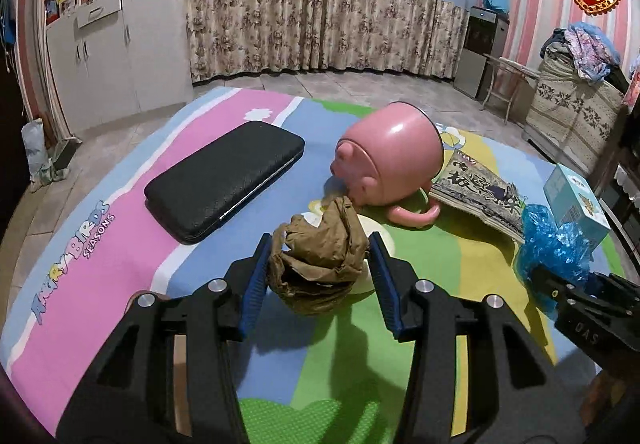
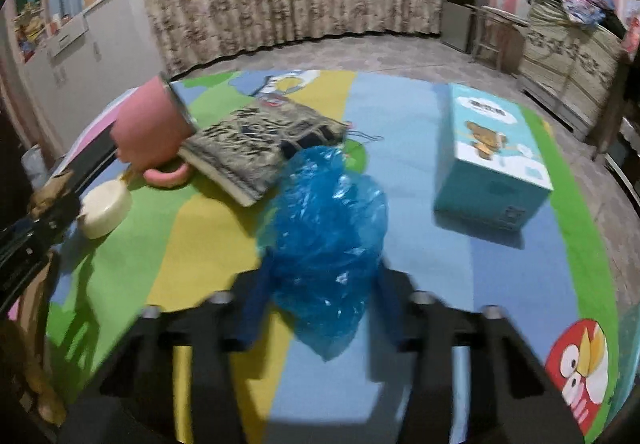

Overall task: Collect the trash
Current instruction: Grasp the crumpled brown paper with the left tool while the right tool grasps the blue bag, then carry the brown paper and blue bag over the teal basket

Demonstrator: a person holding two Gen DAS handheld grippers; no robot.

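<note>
**Both trash pieces gripped, nothing binned yet**

Left gripper (image 1: 318, 262) pinches the crumpled brown paper wad (image 1: 318, 264); both blue pads press its sides, and the wad looks lifted a little off the play mat (image 1: 120, 180). Right gripper (image 2: 320, 298) has the blue plastic bag (image 2: 328, 228) bunched between its fingers; the view is blurred, but the pads look to be squeezing the plastic, so I'd call it gripped. The bag's lower part hangs down between the fingers, the rest billows up above them.

Not trash, from the look of it, and left alone: tipped pink mug (image 1: 390, 158) leaning on the book (image 1: 478, 190), black case (image 1: 224, 182) flat on the pink stripe, light-blue carton (image 2: 492, 160) well apart to the right, cream round dish (image 2: 106, 208) just behind the paper wad.

Progress, as a judgement: pick-up stage done for the two obvious scraps. Remaining: carry both to a bin and drop them. No bin shows in either view, so where they go can't be told. No other loose scrap spotted on the mat.
</note>
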